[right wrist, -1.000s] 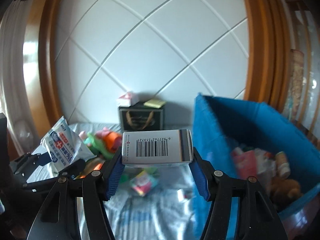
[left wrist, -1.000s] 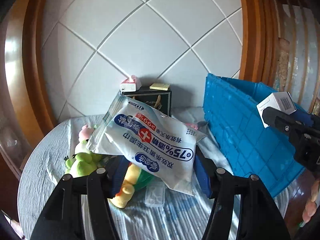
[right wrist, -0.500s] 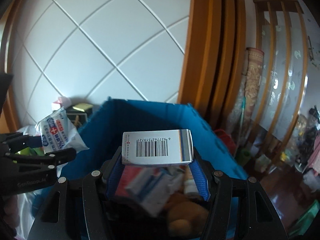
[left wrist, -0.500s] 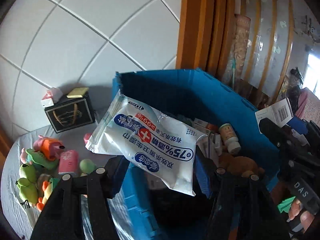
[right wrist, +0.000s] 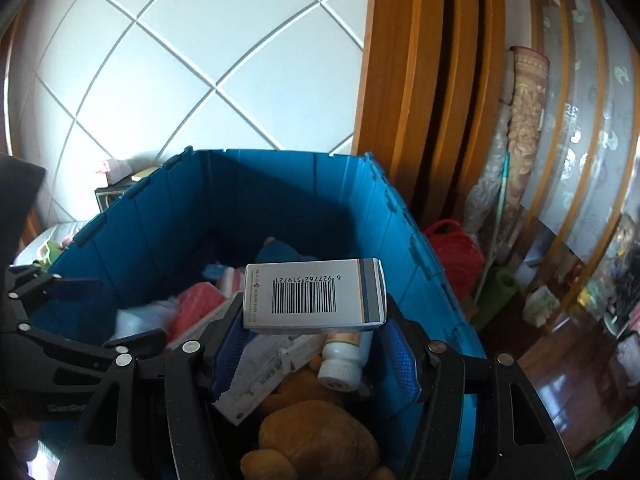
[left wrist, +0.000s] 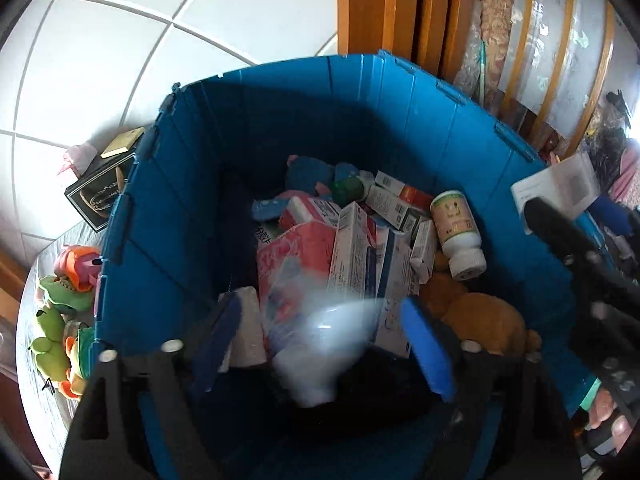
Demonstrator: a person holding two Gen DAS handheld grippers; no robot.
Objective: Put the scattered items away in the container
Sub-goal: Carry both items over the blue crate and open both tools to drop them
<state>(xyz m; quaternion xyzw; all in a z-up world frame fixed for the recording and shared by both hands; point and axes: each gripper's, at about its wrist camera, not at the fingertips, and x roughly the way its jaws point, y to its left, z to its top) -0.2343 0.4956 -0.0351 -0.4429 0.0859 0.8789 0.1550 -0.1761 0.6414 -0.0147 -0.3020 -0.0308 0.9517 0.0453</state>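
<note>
1. 2 grippers hang over the blue crate (left wrist: pixel 172 216). The left gripper (left wrist: pixel 324 344) has its blue pads spread wide with nothing pinched; a blurred white pouch (left wrist: pixel 320 344) shows between and below them, over the pile, apparently loose and dropping.
2. The right gripper (right wrist: pixel 314 344) grasps a white barcode box (right wrist: pixel 314 298) by its 2 short ends, held level above the crate's contents.
3. That box looks like a light cardboard carton: stiff along its edges, easily dented on the broad faces. An end-to-end pinch suits it, I think, and a short drop should not hurt it.
4. The pouch looks soft, floppy and slick; I judge it wants a pinch near a sealed edge.
5. Inside the crate lie cartons, a white pill bottle (left wrist: pixel 458 234) and a brown plush bear (left wrist: pixel 486 322).
6. Outside, on the table (left wrist: pixel 28 344), green plush toys (left wrist: pixel 56 320) wait: light, squashy, easy to grip anywhere.
</note>
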